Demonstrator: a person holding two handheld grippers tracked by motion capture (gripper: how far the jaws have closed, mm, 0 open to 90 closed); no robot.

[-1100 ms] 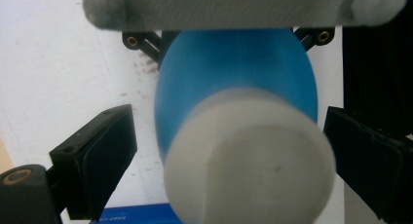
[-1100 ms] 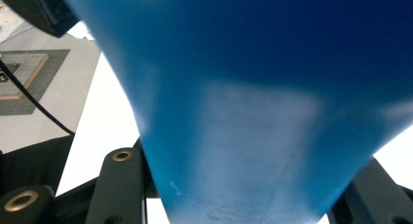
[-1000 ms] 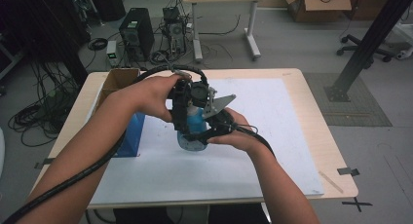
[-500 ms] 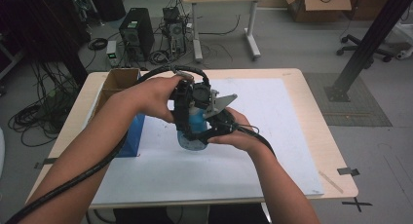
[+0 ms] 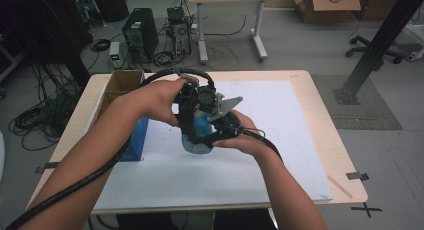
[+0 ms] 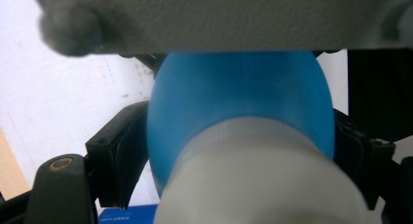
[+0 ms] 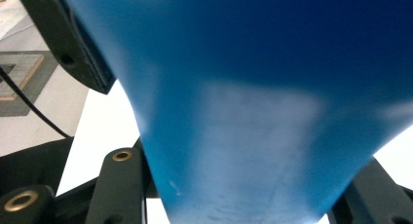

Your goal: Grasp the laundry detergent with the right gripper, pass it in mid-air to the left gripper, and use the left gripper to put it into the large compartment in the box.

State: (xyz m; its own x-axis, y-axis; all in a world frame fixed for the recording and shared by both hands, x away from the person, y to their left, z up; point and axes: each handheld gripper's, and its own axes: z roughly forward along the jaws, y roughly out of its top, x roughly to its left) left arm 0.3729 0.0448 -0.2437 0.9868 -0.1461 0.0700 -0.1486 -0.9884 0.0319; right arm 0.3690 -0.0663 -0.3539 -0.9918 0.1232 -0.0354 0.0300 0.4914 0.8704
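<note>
1. I had both grippers together over the white mat [image 5: 280, 155], above the middle of the table [image 5: 320, 97].
2. Between them was a blue bottle [image 5: 201, 126] with a pale, whitish cap [image 6: 258, 180], held up off the mat.
3. My right gripper [image 5: 207, 140] was clenched on the bottle's lower part; in the right gripper view the blue body [image 7: 253, 112] ran down between its own two black jaws.
4. My left gripper [image 5: 192, 115] came at the bottle from the other side. Its jaws had just been closing, with the bottle between them.
5. In the left gripper view the pads [image 6: 127, 151] sat close against the blue flanks; I could not tell whether they pressed yet.
6. A grey plate [image 5: 225, 106] stuck out just beside the bottle's top.
7. Behind my left forearm a cardboard box [image 5: 122, 85] stood at the table's left edge, with a blue box [image 5: 135, 142] in front of it, well apart from the bottle.
</note>
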